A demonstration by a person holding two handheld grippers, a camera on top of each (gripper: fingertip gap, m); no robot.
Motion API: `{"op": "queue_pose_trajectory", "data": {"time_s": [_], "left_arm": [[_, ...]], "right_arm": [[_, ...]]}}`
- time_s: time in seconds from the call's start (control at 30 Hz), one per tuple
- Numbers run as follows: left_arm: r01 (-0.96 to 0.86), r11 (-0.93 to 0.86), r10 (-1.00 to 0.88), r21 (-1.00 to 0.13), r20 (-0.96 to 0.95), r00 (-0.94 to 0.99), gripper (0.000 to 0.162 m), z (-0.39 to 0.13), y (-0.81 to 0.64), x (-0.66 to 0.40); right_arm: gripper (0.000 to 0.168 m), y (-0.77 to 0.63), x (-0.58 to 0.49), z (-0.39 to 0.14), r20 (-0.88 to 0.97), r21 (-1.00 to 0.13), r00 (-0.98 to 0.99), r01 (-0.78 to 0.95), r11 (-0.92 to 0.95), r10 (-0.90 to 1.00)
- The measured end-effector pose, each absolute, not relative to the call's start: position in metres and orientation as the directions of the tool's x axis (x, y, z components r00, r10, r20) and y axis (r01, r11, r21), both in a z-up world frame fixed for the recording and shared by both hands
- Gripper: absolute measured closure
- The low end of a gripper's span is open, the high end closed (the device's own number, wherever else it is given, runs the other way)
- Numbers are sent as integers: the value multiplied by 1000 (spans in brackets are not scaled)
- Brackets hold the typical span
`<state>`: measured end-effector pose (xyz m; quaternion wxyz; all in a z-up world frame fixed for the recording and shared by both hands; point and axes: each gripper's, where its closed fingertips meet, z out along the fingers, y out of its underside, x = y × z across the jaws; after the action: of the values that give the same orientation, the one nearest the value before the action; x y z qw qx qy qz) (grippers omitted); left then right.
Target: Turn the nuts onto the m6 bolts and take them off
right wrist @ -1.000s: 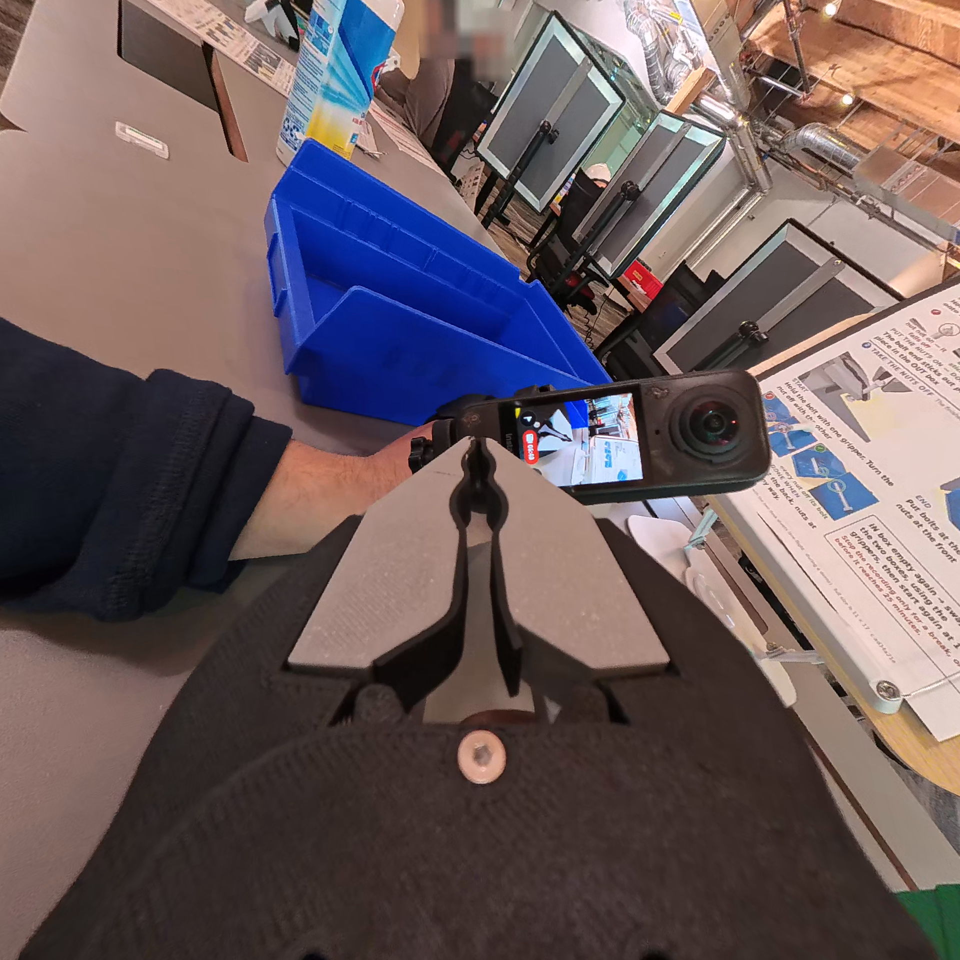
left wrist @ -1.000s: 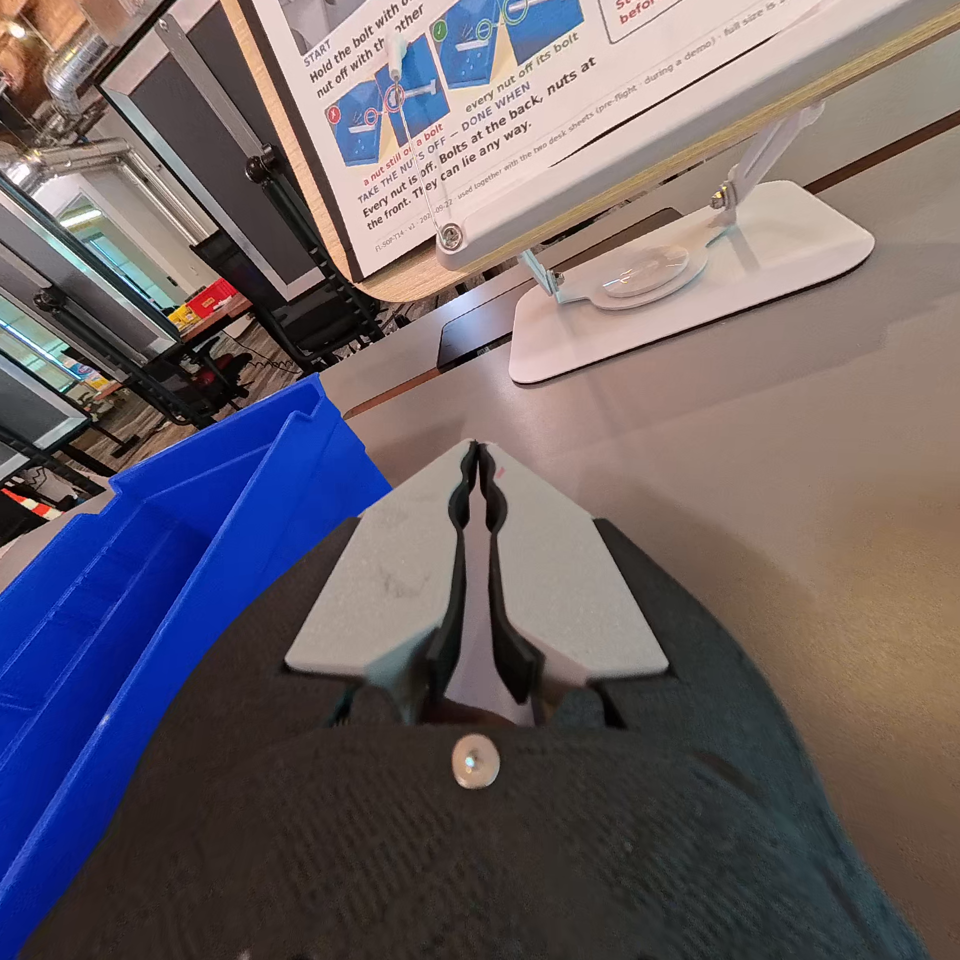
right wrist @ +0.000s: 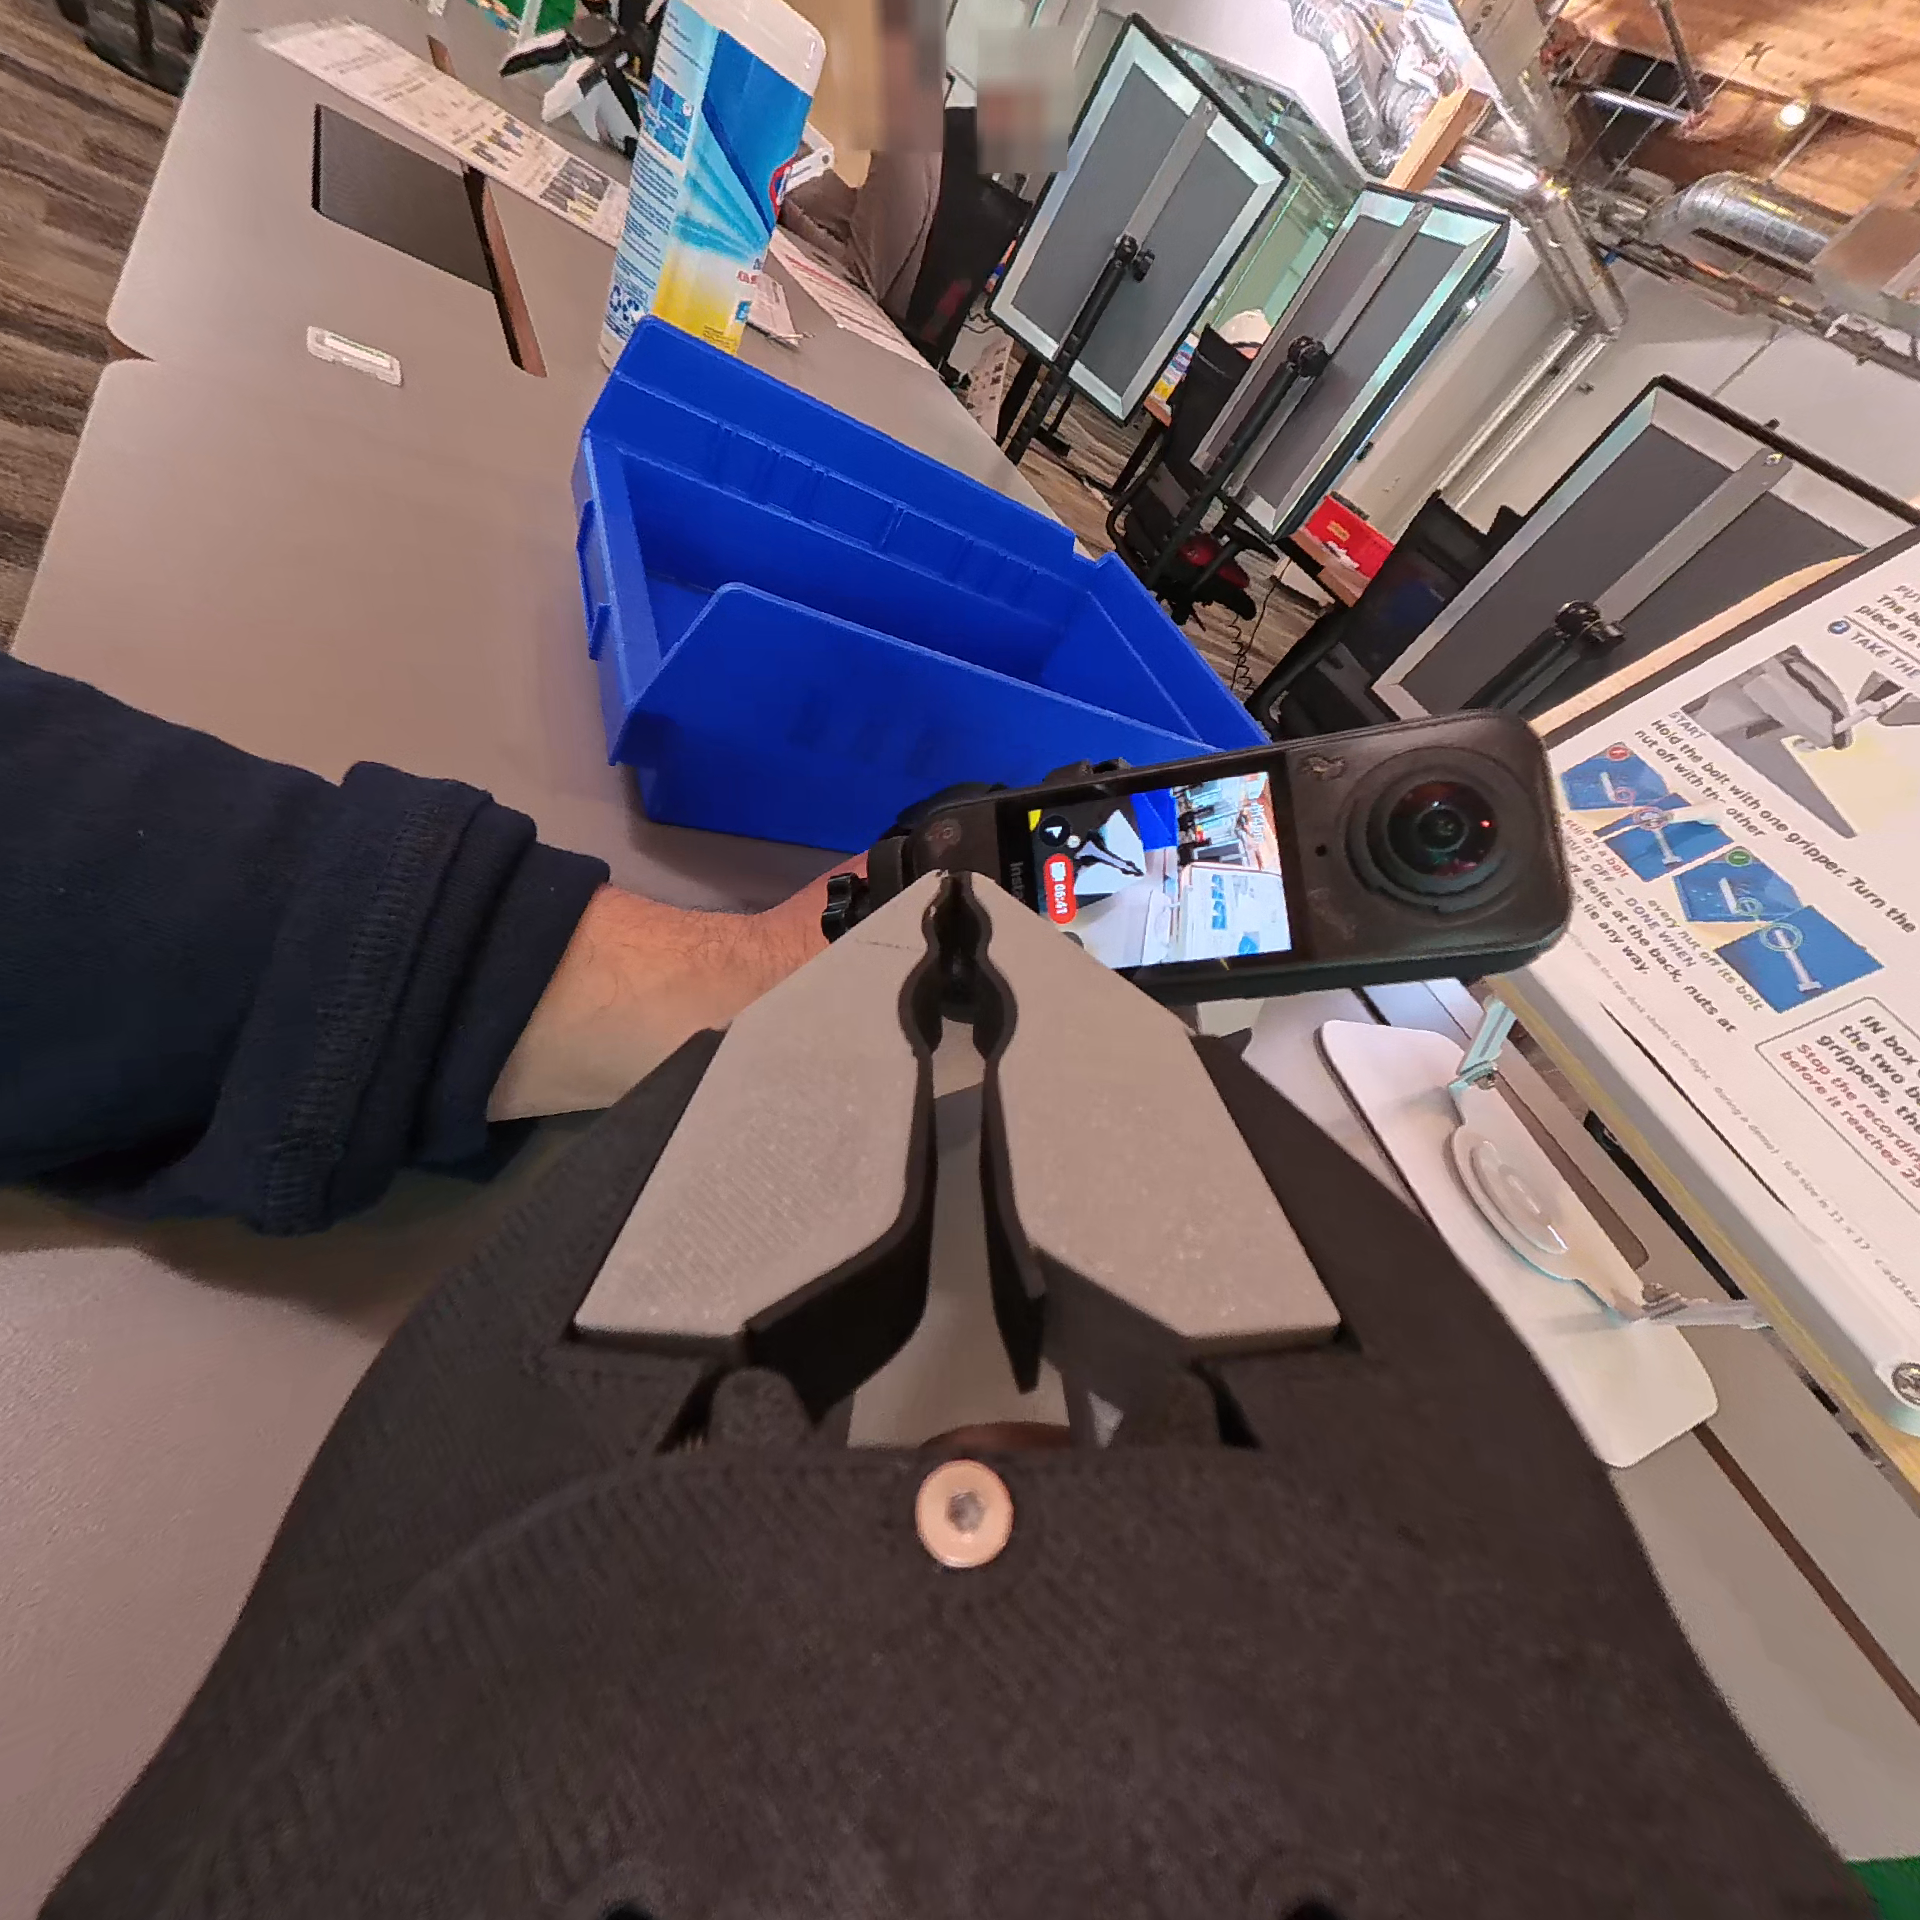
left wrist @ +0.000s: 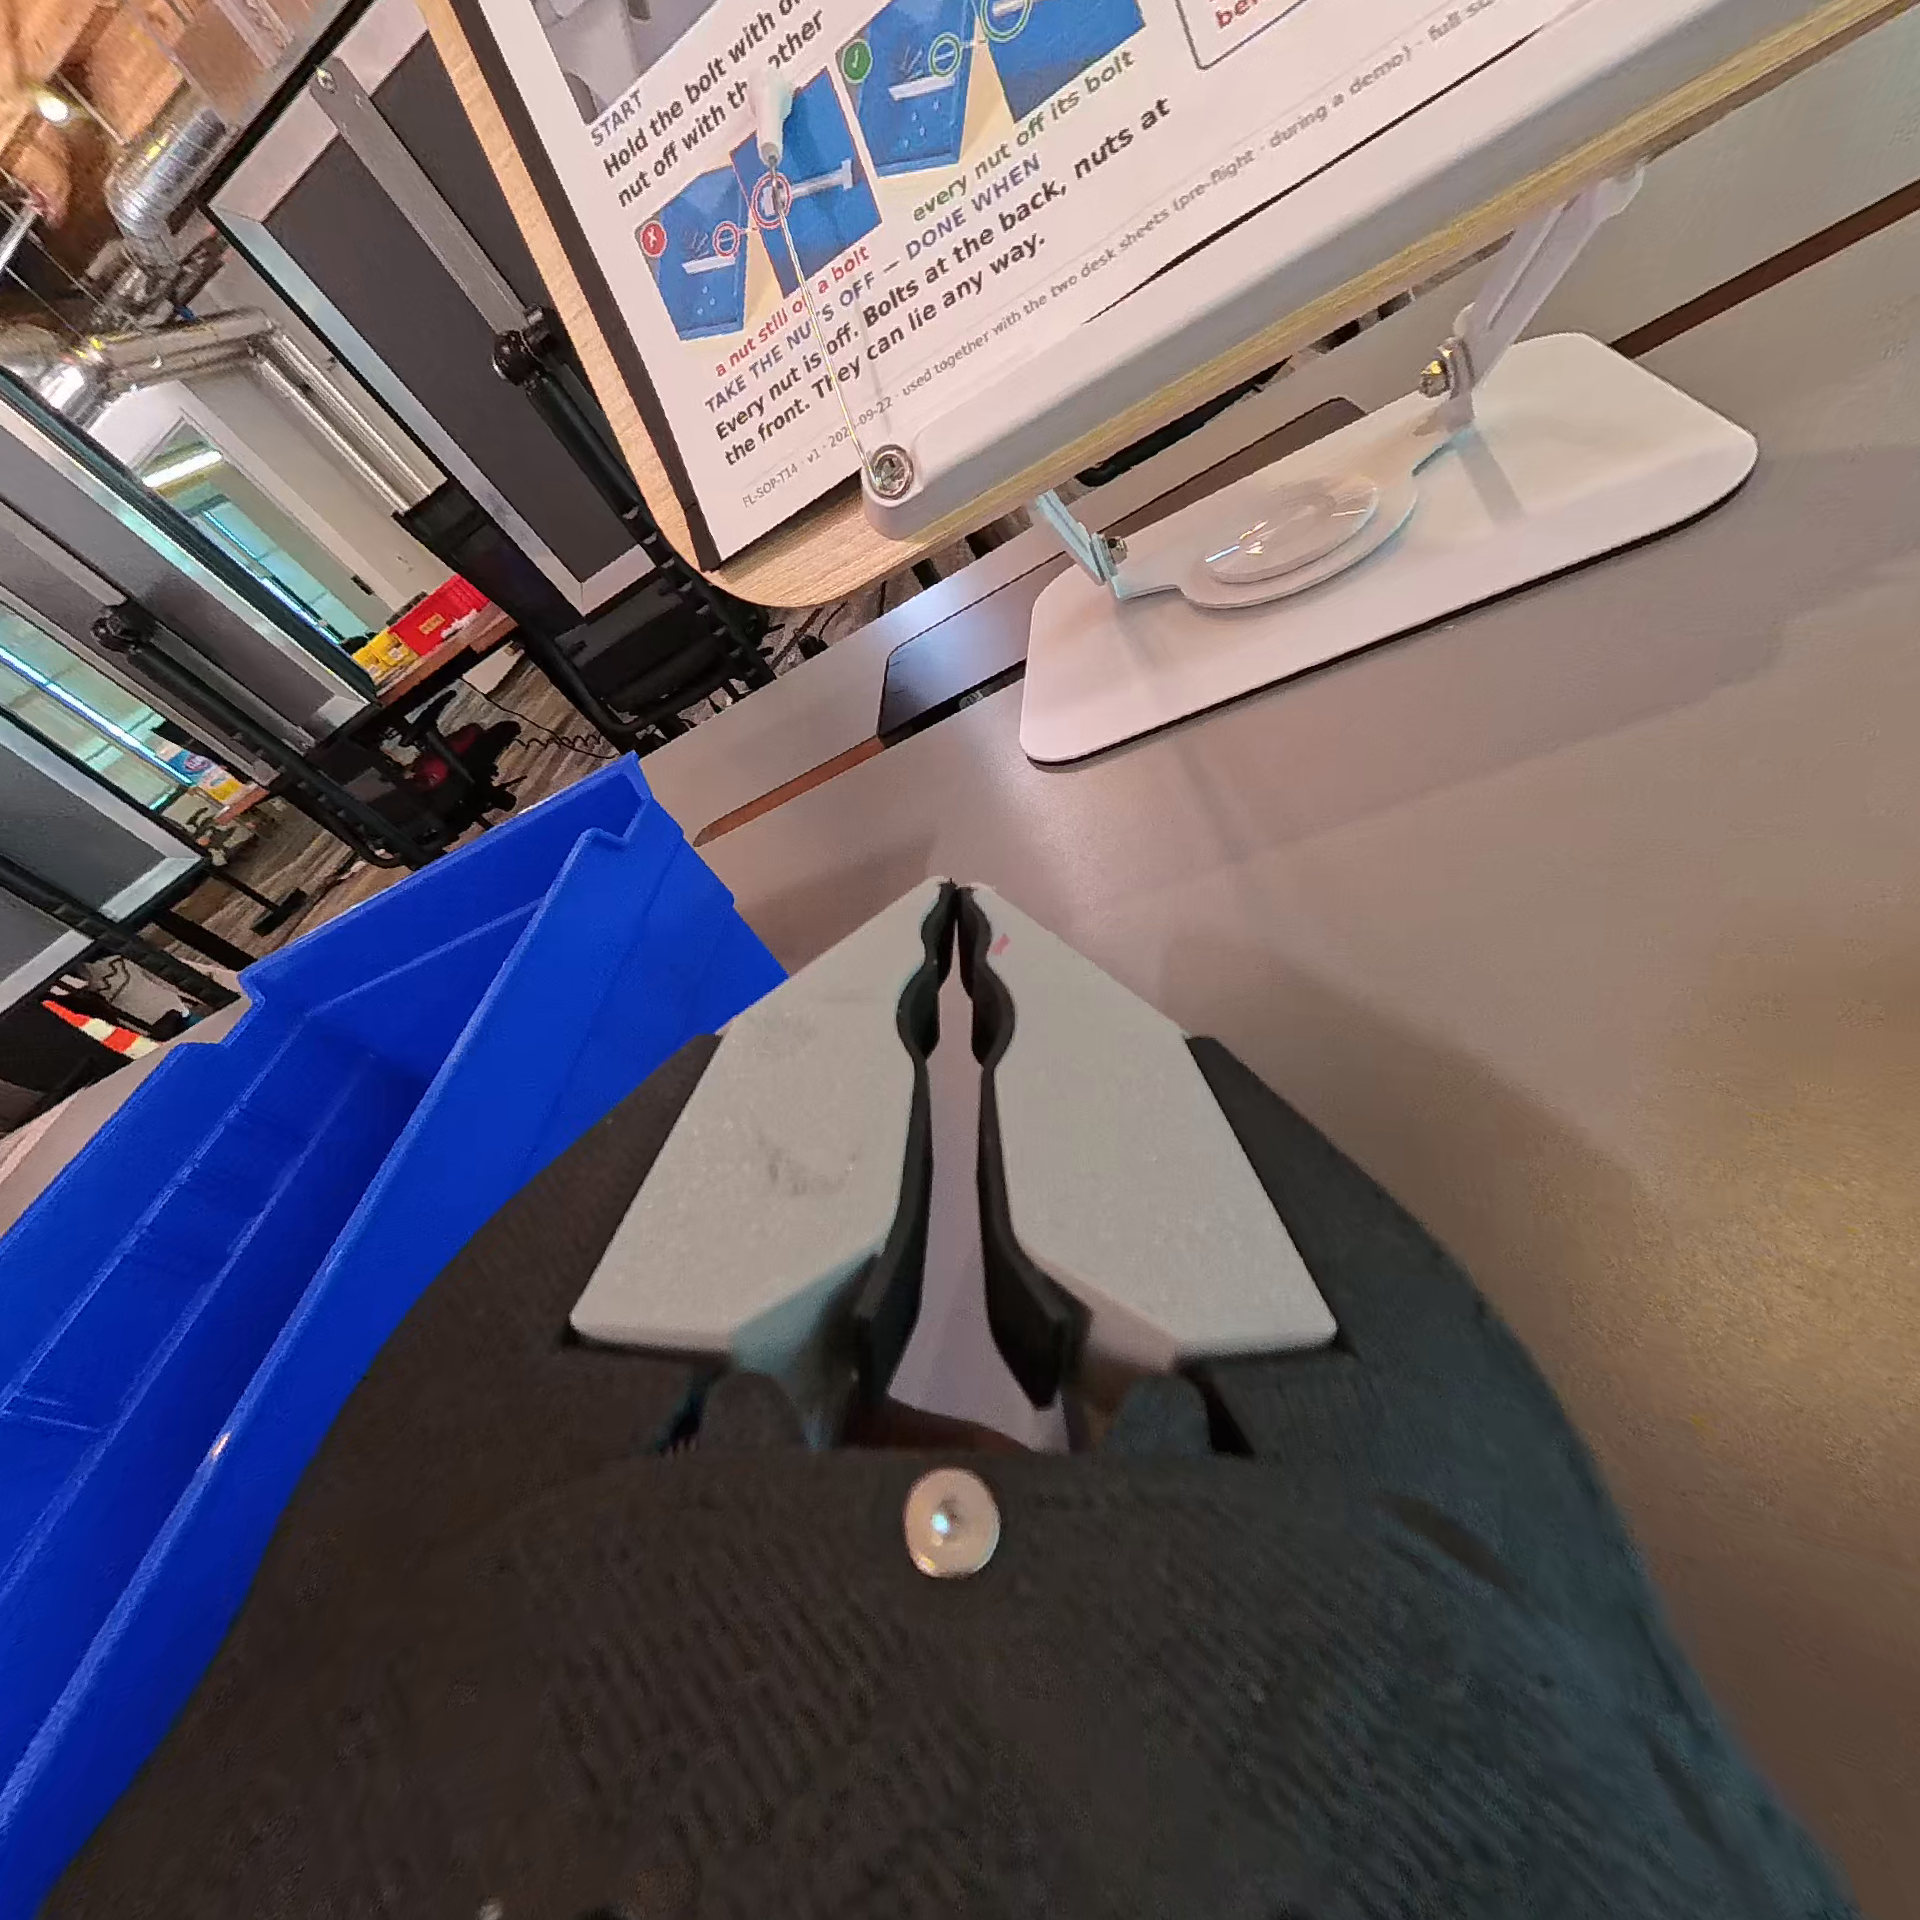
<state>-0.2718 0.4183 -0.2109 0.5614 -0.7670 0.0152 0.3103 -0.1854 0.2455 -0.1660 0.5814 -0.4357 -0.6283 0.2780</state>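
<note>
Closed on nothing, both pairs of jaws: left gripper (left wrist: 954,902) with tips meeting over bare grey table (left wrist: 1455,1039), right gripper (right wrist: 951,896) likewise pinched together and empty. No nut, no bolt between either set of fingers.

Blue bin (right wrist: 831,623) just left of the left gripper, near its side wall; in the right wrist view, farther off and left of centre, two long compartments showing only bare blue floor in the parts visible. Near wall hides the front of the near compartment, so contents there cannot be told. No m6 bolts or nuts visible anywhere in either view.

Far right: white stand (left wrist: 1351,623) carrying an instruction sheet (left wrist: 935,208). Beyond the right gripper's tips, a black camera (right wrist: 1299,862) mounted on the other gripper, and a forearm in a dark blue sleeve (right wrist: 208,987) reaching in from the left.

Judged from this: either nothing begun or a cycle finished, with no part in hand. Cannot tell which. Likely still ahead: reaching into the bin, picking a bolt with one gripper, a nut with the other.
</note>
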Motion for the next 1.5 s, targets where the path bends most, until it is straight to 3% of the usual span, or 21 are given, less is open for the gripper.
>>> {"op": "queue_pose_trajectory", "data": {"time_s": [0.47, 0.7, 0.73, 0.87, 1.0, 1.37, 1.5], "left_arm": [[-353, -356, 311, -866, -465, 829, 162, -210, 418, -267], [-281, -275, 295, -919, -359, 885, 161, -198, 410, -260], [-284, -251, 301, -925, -353, 886, 152, -192, 407, -259], [-279, -155, 341, -948, -317, 885, 150, -169, 396, -258], [-265, -92, 347, -960, -280, 895, 132, -152, 385, -255], [-239, 84, 422, -967, -183, 888, 110, -107, 344, -272], [-255, 128, 431, -959, -178, 885, 109, -88, 328, -277]], "right_arm": [[168, 241, -185, -163, 570, -812, 72, 203, 548, 818], [168, 238, -165, -120, 553, -825, 199, -3, 565, 809], [168, 243, -160, -112, 526, -836, 233, -33, 547, 818], [168, 273, -143, -101, 412, -886, 349, -63, 460, 842], [168, 295, -133, -100, 350, -911, 423, -53, 409, 836], [168, 314, -134, -112, 316, -937, 458, 9, 351, 831], [168, 314, -138, -118, 321, -939, 441, 35, 342, 838]]}}
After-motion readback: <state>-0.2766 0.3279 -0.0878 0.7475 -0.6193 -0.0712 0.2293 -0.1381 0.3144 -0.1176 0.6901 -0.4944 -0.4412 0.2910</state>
